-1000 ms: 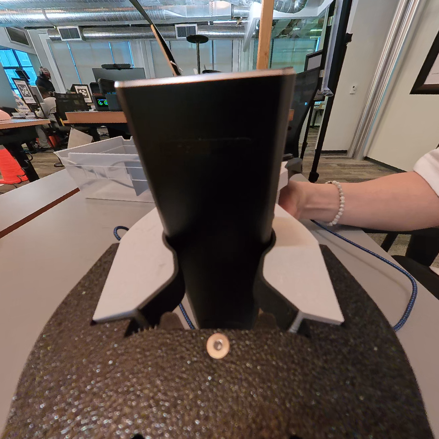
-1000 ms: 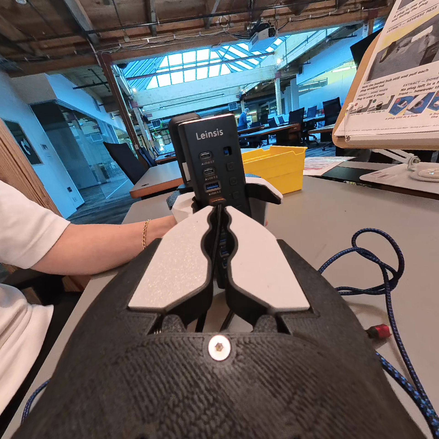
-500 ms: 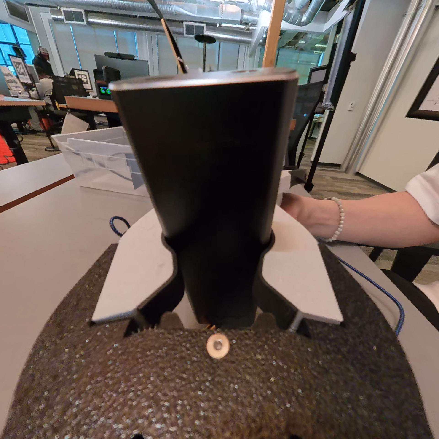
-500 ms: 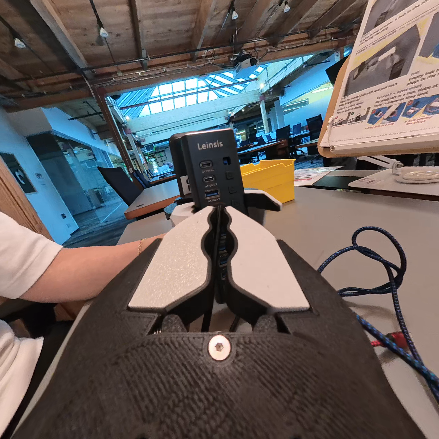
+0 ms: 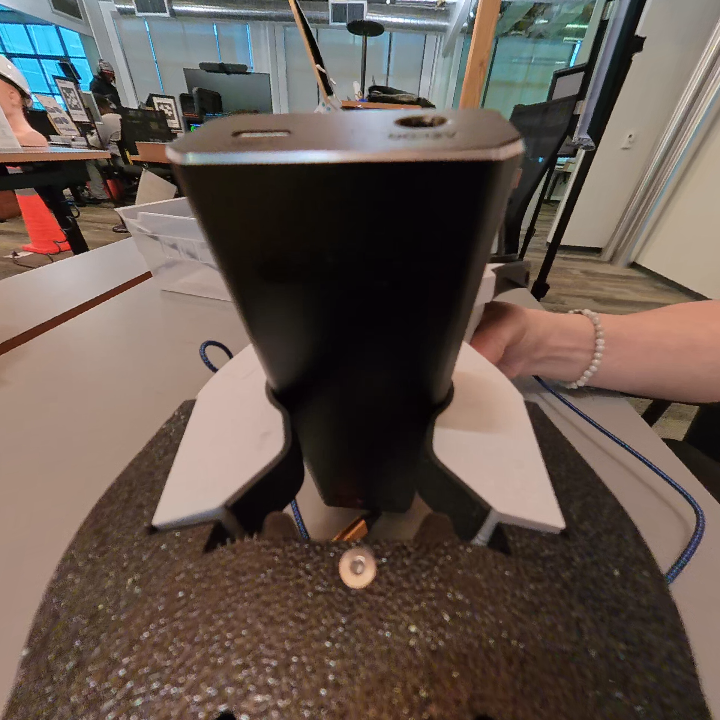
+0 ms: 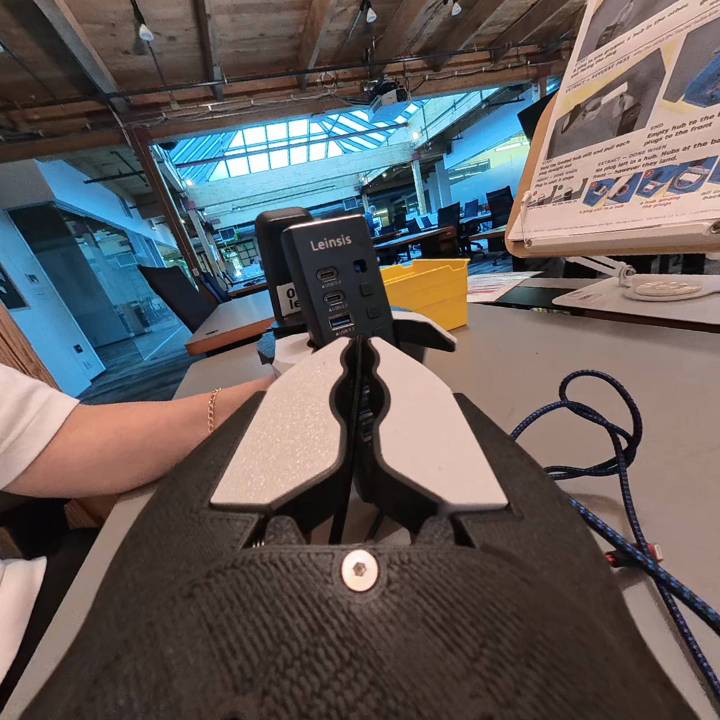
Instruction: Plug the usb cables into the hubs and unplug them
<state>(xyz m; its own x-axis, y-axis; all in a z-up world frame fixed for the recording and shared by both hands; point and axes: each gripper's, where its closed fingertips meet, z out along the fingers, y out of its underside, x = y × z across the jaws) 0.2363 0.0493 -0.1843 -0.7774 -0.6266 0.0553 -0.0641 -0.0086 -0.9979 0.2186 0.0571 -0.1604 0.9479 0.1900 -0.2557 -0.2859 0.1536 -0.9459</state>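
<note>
Right wrist view: right gripper (image 6: 360, 343) pinched on black cable (image 6: 343, 518) at hub (image 6: 337, 280), held in left gripper (image 5: 360, 389); unplugging likely, needing straight pull.

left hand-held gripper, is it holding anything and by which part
Yes: the left hand-held gripper clamps the black usb hub by its lower end, one finger on each side edge; the hub stands upright, its upper part free.
</note>
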